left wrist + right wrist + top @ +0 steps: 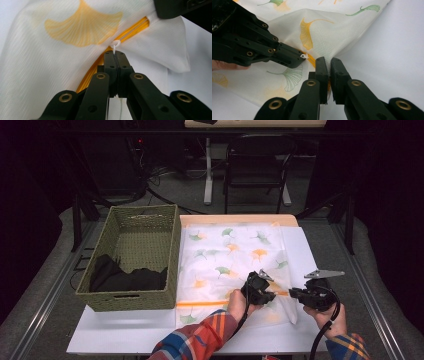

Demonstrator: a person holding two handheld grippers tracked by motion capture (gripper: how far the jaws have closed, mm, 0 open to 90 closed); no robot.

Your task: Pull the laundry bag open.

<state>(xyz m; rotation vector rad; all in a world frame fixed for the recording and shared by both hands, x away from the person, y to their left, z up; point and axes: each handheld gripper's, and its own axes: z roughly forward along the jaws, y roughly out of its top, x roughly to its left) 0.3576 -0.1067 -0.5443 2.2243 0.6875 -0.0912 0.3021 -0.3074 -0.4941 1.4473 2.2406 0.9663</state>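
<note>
Left gripper: jaws clamped together on the small white zipper pull of a white mesh laundry bag printed with green and orange ginkgo leaves. Pull sticks out just past the fingertips, at the orange zipper that runs along the bag's near end. In the right gripper view the same gripper comes in from the left, tip at the pull.

Right gripper: jaws pinched on a fold of the bag's fabric just beside the zipper, cloth bunched and lifted between the pads. A narrow gap remains between the jaws, taken up by the mesh.

High view: bag lies flat over the middle of the white table, reaching to the far edge; the near right corner of the bag is where both grippers meet, left gripper and right gripper close together, facing each other. Person's plaid sleeves enter from the near edge.

Woven green basket sits at the table's left side, touching the bag's left edge, with dark clothing inside at its near end.
</note>
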